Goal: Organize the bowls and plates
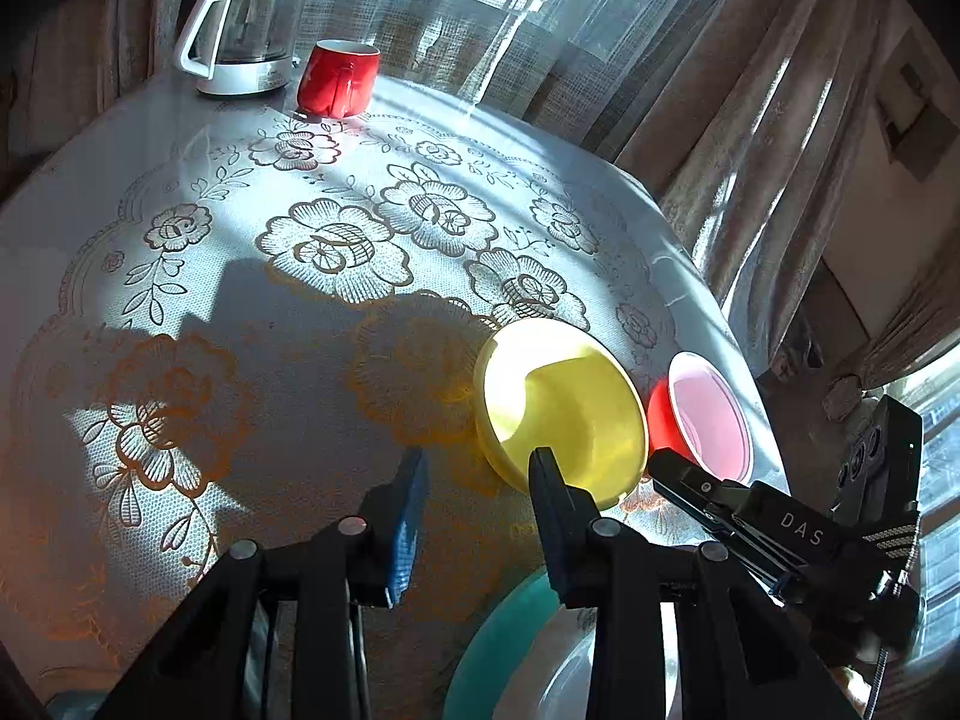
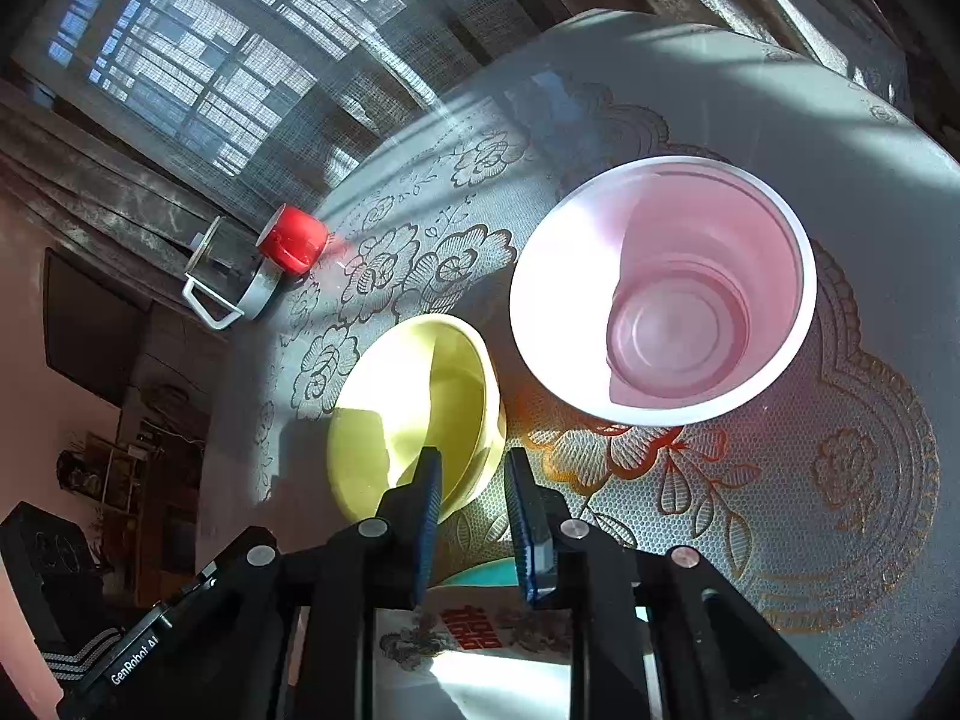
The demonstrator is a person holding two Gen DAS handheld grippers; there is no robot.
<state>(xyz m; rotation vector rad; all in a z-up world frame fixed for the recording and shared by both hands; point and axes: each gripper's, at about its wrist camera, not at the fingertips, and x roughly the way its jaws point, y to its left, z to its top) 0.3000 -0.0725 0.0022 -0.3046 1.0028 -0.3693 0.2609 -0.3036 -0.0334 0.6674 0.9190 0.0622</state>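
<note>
Yellow bowl on lace tablecloth, nine o'clock of red bowl. Right tongs narrowed astride its rim, seemingly not yet pinching. Left tongs partly open, empty. Likely next: clamp, lift, stack.

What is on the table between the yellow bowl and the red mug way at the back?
Nothing sits there. In the left wrist view, only flowered tablecloth lies between the yellow bowl and the red mug.
</note>
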